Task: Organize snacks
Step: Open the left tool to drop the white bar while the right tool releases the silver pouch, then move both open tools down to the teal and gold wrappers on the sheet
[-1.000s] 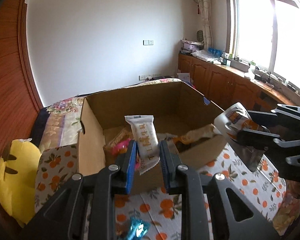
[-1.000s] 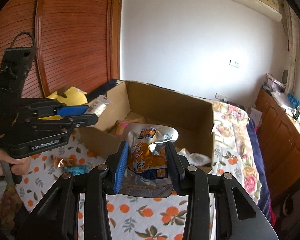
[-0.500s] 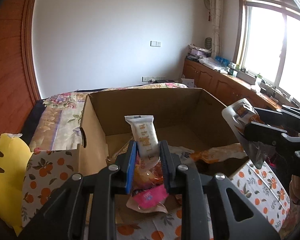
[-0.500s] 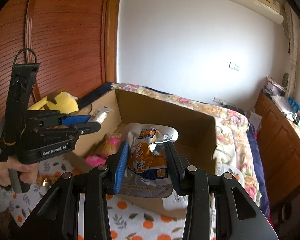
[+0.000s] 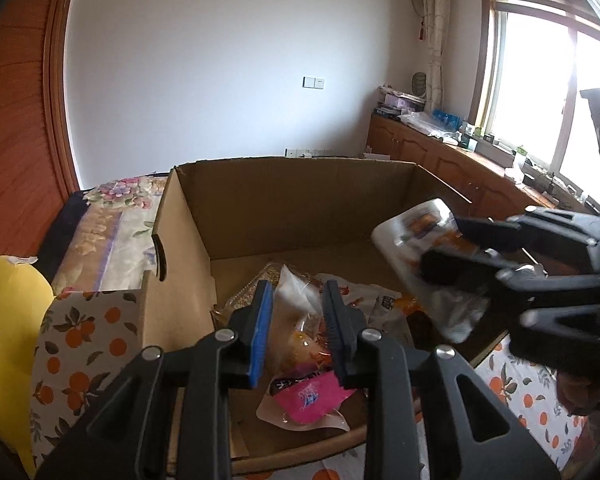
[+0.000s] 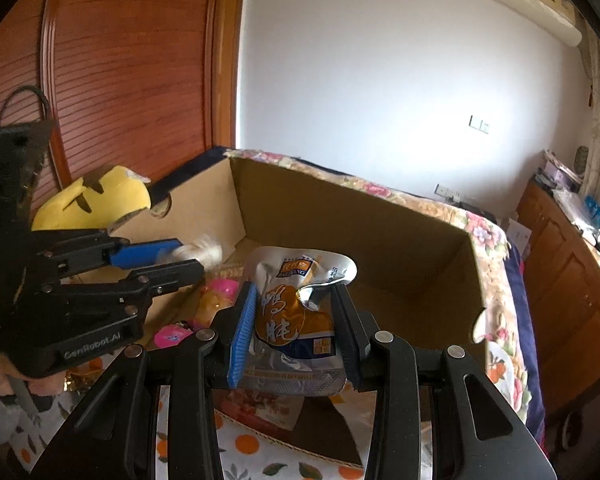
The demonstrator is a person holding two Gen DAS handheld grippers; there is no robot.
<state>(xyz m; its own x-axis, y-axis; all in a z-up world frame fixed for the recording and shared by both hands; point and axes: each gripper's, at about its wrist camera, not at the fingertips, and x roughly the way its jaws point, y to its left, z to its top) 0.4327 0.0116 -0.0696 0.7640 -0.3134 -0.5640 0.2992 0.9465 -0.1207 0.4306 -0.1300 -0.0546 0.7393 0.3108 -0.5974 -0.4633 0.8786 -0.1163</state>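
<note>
Clamped between your right gripper (image 6: 294,320) jaws is a glossy silver pouch (image 6: 296,316) with an orange panel and large characters, crinkled at its top edge; it sits low and centre in the right wrist view, above the near part of the cardboard box (image 6: 339,220). Your left view shows the same pouch (image 5: 415,240) blurred at centre right, hanging over the box's right side.

Matte brown corrugated walls form the box (image 5: 300,200), open-topped, with a hand-hole cut in its left wall. Loose packets lie on its floor: a pink wrapper (image 5: 305,394) at lower centre and a clear crinkly bag (image 5: 296,304) behind it, seen only clearly from the left wrist.

Your left gripper (image 5: 296,332) jaws stand partly apart with nothing pinched; the clear bag shows through the gap. From the right wrist, that gripper (image 6: 160,258) reaches in from the left edge over the box's left side, and a blurred white wrapper (image 6: 204,250) lies just beyond its tips.

An orange-print cloth (image 5: 84,340) covers the table under the box, and a yellow plush toy (image 6: 96,200) lies at left.
</note>
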